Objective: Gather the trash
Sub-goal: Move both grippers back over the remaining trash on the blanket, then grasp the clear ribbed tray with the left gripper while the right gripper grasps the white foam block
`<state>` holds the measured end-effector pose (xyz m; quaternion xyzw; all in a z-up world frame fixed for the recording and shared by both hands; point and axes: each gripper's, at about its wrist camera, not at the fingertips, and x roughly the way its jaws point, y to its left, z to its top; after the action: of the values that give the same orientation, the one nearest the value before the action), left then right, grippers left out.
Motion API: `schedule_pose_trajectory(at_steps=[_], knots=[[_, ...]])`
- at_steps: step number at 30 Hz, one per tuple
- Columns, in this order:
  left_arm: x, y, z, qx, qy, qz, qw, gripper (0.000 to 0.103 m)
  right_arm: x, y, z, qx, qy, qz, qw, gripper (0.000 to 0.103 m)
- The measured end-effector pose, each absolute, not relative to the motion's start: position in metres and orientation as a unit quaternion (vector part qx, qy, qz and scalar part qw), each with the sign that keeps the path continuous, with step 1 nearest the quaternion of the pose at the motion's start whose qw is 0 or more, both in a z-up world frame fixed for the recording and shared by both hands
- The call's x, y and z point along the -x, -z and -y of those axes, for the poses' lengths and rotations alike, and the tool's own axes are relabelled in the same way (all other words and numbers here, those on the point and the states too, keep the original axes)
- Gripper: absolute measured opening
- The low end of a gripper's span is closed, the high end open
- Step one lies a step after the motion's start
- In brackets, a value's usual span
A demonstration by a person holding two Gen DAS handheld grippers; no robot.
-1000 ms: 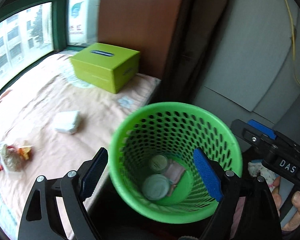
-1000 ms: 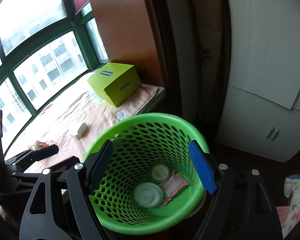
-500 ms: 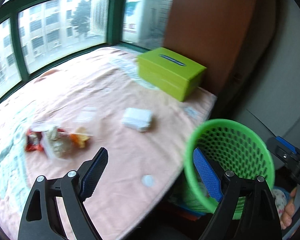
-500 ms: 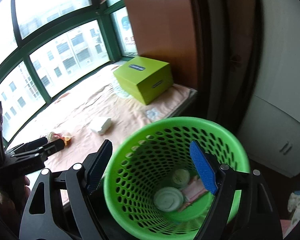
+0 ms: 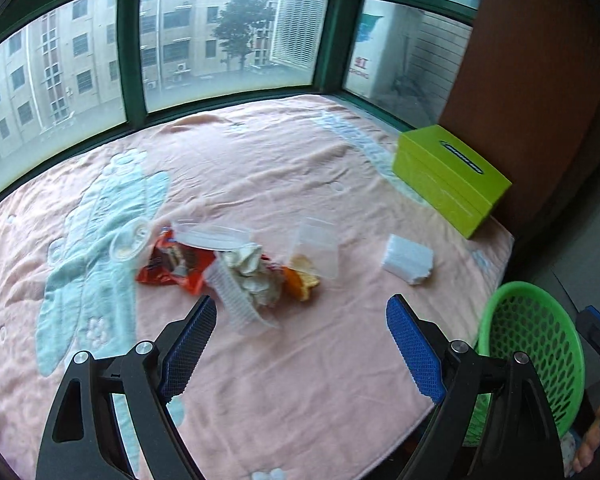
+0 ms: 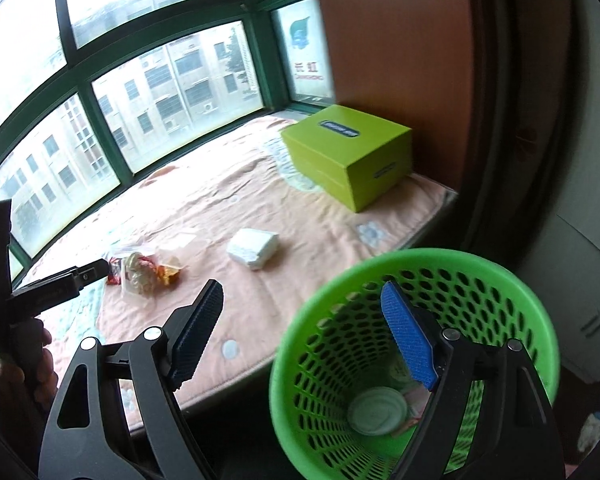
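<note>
Beside the trash pile (image 5: pixel 236 264): tissue pack (image 5: pixel 408 260), green box (image 5: pixel 448 176).

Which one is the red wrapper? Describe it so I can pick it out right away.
On the pink blanket by the window, look at the trash pile in the middle. The red wrapper lies flat at the pile's left edge, partly under a clear plastic lid. It is the only red piece there.

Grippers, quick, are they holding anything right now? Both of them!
Left gripper: open, holding nothing, above the pink blanket.
Right gripper: open, holding nothing, at the rim of the green basket.
</note>
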<state>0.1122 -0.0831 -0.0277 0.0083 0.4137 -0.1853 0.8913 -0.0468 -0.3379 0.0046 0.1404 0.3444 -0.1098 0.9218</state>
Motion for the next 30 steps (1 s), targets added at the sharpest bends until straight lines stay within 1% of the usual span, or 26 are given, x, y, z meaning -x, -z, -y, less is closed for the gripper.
schedule_pose_trajectory(at_steps=[7,17,24,30], knots=[[-0.123,0.042,0.056,0.007,0.159,-0.431,0.888,0.084,0.008,0.006,0.322,-0.137,0.076,-0.367,0.917,0.081],[-0.146,0.072,0.045,0.039,0.137,-0.472,0.870,0.082,-0.028,0.020,0.310,-0.109,0.055,-0.391,0.912,0.081],[-0.166,0.088,0.047,0.052,0.131,-0.495,0.857,0.076,-0.053,0.032,0.313,-0.085,0.038,-0.412,0.906,0.081],[-0.177,0.101,0.049,0.063,0.131,-0.513,0.846,0.075,-0.076,0.046,0.316,-0.061,0.017,-0.435,0.898,0.081]])
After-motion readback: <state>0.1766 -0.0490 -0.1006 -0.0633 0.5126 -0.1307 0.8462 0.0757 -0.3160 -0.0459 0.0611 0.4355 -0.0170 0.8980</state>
